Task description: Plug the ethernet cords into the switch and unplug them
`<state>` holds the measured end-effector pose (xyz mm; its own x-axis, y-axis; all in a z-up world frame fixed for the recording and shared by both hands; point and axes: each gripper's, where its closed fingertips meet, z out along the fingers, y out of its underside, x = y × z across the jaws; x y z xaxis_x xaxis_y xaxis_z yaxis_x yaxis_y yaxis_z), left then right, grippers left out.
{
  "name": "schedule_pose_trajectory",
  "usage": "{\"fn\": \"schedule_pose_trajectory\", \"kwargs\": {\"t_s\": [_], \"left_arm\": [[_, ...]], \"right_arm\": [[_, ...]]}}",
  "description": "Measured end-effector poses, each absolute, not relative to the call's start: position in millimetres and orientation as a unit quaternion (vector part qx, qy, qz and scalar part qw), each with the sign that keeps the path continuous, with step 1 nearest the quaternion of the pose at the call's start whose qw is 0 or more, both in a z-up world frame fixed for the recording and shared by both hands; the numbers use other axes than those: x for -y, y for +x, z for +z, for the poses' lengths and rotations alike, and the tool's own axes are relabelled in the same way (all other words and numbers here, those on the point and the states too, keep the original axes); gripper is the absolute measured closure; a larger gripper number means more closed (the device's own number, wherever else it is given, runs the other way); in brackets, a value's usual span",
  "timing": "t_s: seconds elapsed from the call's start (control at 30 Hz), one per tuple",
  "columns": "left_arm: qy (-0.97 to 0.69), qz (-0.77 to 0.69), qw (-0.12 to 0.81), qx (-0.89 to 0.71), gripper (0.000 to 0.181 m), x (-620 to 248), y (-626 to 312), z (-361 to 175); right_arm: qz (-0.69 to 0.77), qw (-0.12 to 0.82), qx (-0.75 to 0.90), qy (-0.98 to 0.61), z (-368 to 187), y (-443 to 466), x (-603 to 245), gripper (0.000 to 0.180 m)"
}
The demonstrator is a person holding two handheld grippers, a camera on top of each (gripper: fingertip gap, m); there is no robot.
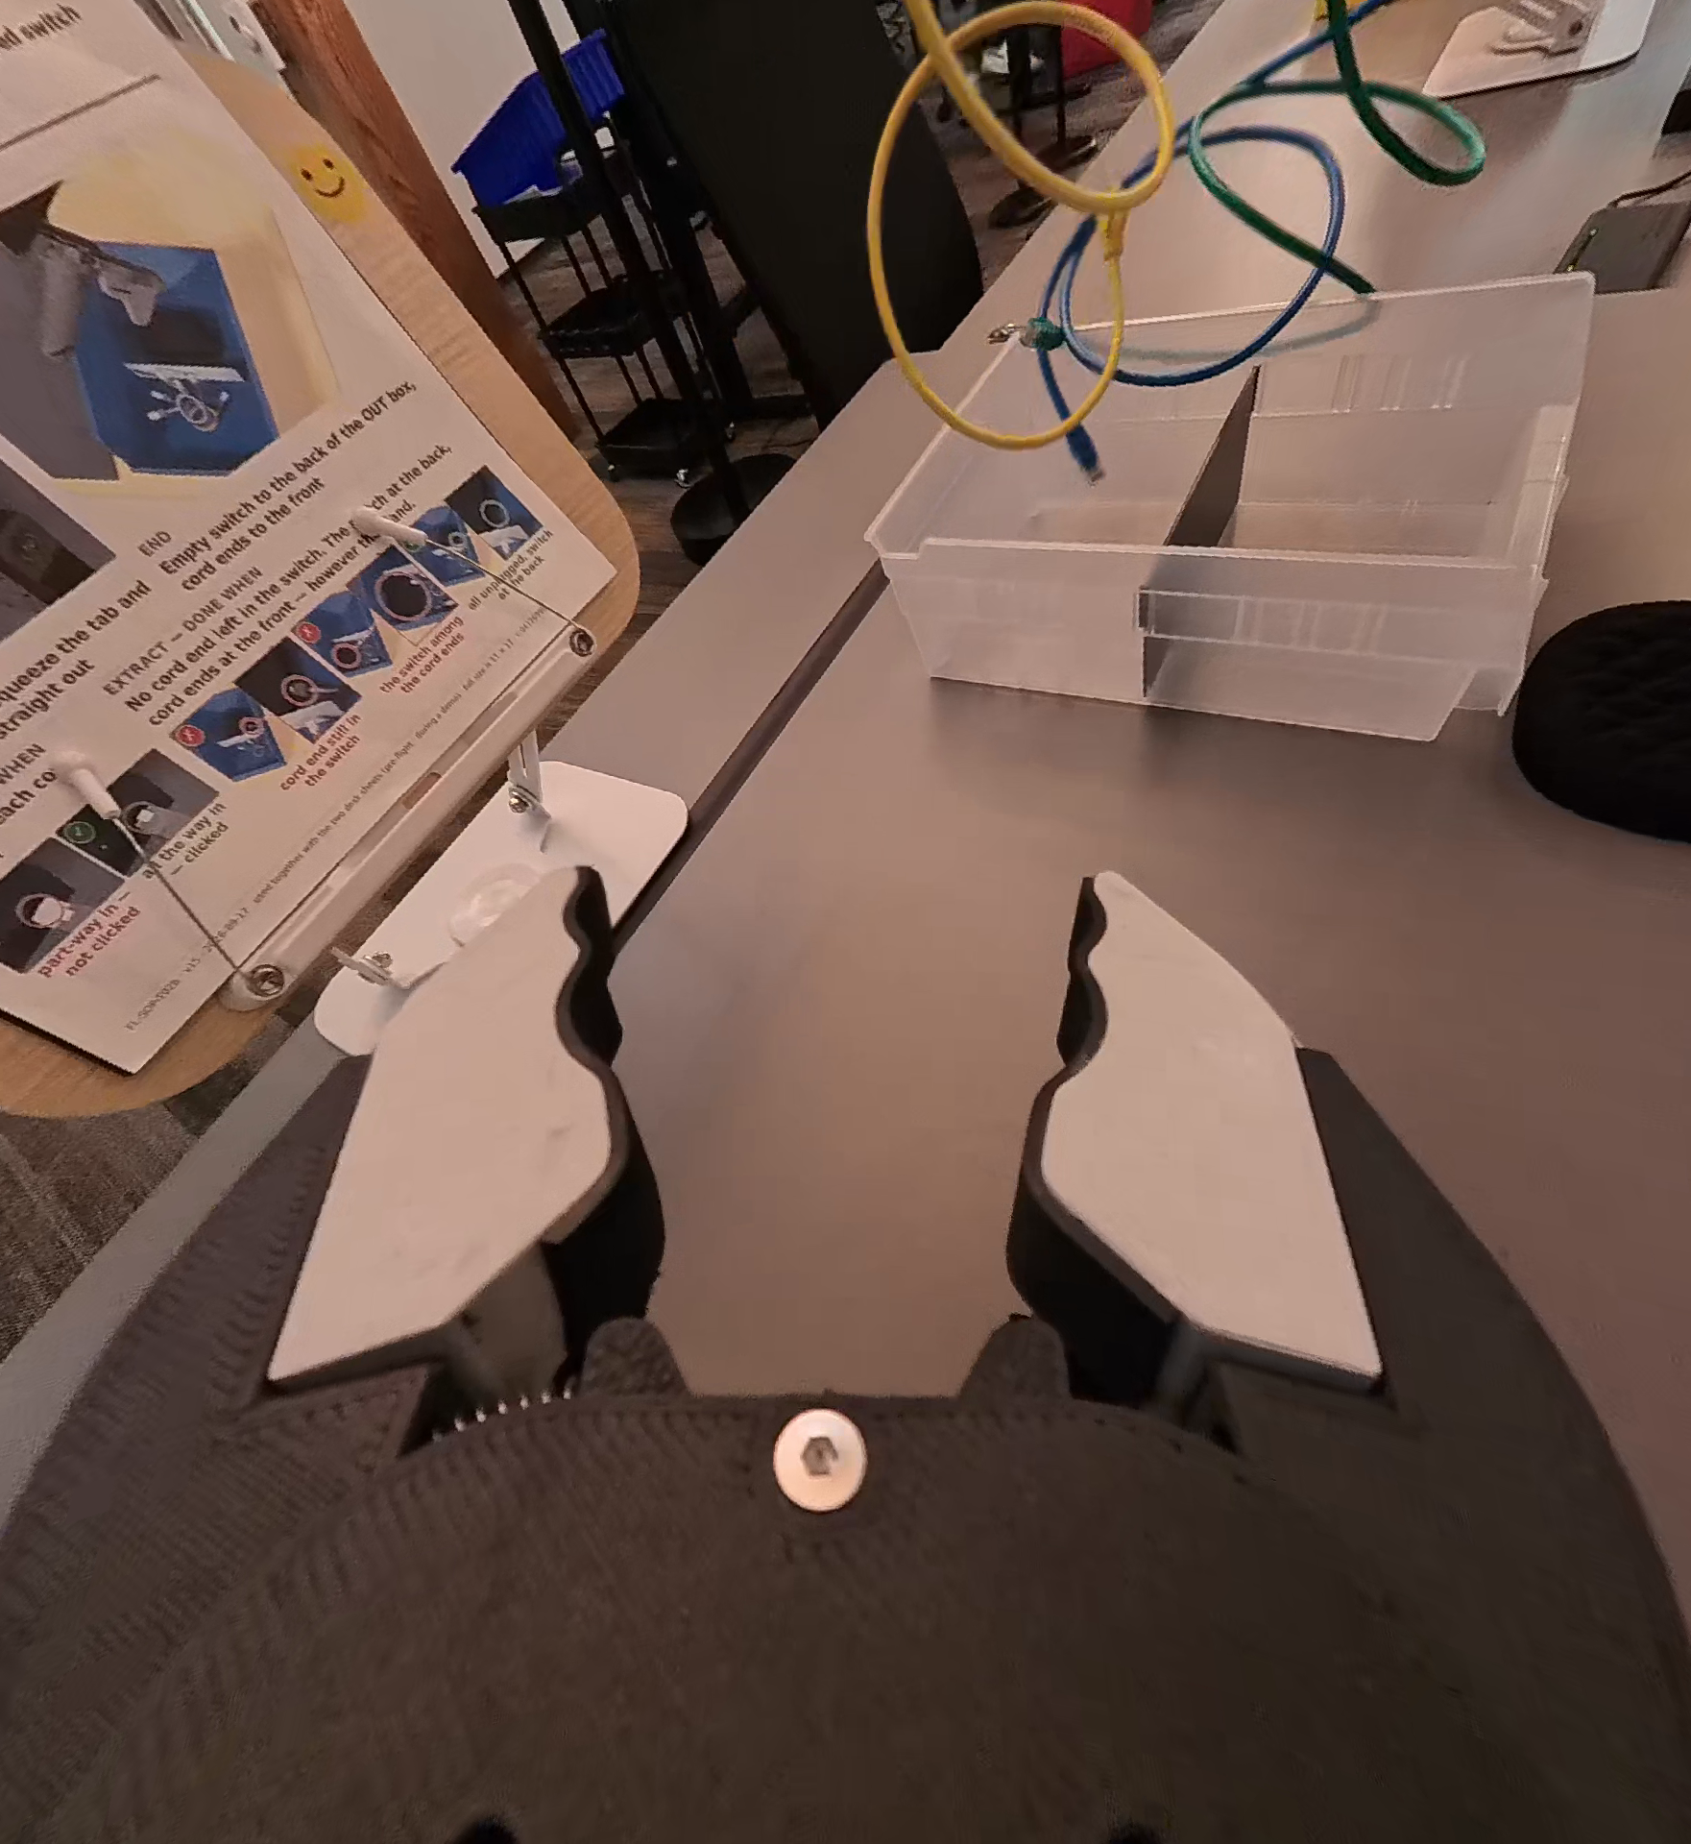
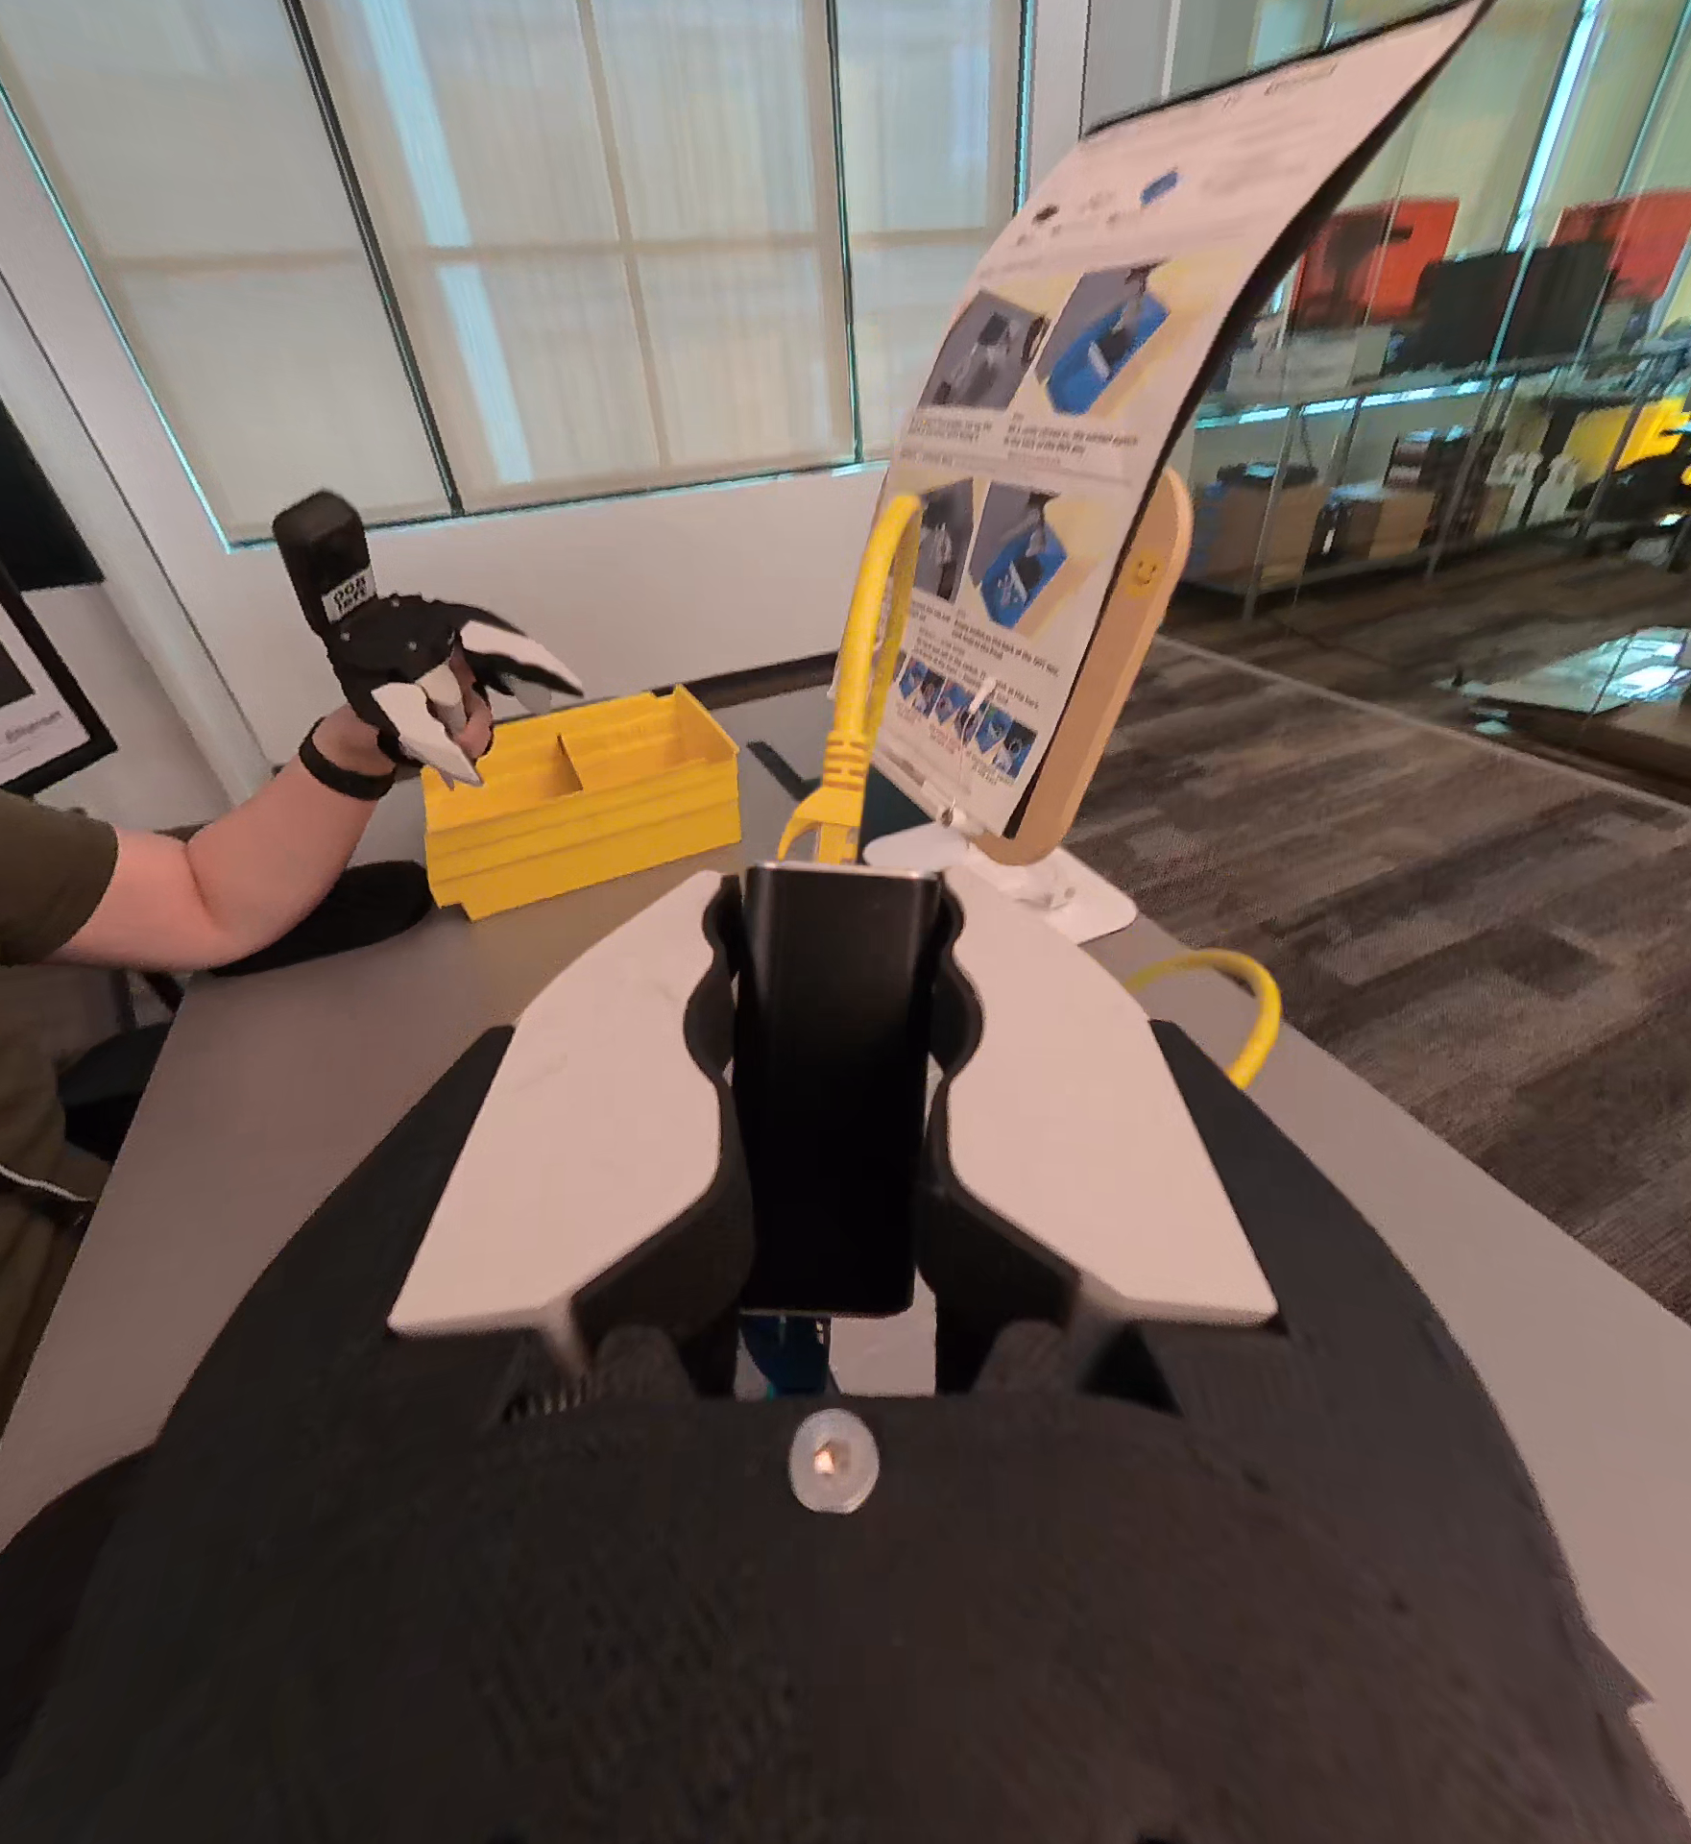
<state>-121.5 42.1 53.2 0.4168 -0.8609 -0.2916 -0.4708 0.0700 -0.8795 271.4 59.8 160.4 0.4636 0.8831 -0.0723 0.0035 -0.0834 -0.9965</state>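
The right claw [image 2: 836, 898] is clamped on the black ethernet switch [image 2: 826, 1098], holding it up off the grey desk [image 2: 322, 1078] with its port end facing away; a yellow ethernet cord [image 2: 866, 649] rises from the far end, its boot seated at a port. Blue and green cord can just be glimpsed beneath the switch. In the left wrist view the yellow cord [image 1: 931, 230], a blue cord [image 1: 1070, 329] and a green cord [image 1: 1410, 140] dangle in loops above a clear divided bin [image 1: 1220, 629], their free plugs swinging loose. The left claw [image 1: 841, 948] stands wide apart and empty, well short of the bin, and shows in the right wrist view raised above a yellow bin [image 2: 582, 798]. The likely trouble is the hanging cords: a swinging loop could catch on the bin wall or its dark divider [image 1: 1210, 479], and that snag would tug the switch askew in the right claw's narrow hold. A pull on a cord without pressing its latch tab would strain the plug rather than free it. Loops might also tangle, so the left claw could take hold of the wrong cord.
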Motion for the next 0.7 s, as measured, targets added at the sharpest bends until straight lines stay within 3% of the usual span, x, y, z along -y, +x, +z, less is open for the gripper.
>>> {"fn": "schedule_pose_trajectory", "kwargs": {"t_s": [0.13,0.37,0.7], "left_arm": [[-0.658,-0.183,0.519,-0.514,0.093,-41.1,-116.5,47.2],[-0.654,-0.189,0.517,-0.519,0.093,-36.6,-113.1,48.1],[-0.649,-0.195,0.517,-0.523,0.094,-32.6,-110.7,50.6]], "right_arm": [[0.374,0.526,0.376,-0.665,143.9,242.1,-72.2,0.145],[0.232,0.326,0.405,-0.822,37.9,228.7,-108.6,0.144],[0.037,0.093,0.413,-0.905,-59.2,240.3,-130.9,0.143]]}}
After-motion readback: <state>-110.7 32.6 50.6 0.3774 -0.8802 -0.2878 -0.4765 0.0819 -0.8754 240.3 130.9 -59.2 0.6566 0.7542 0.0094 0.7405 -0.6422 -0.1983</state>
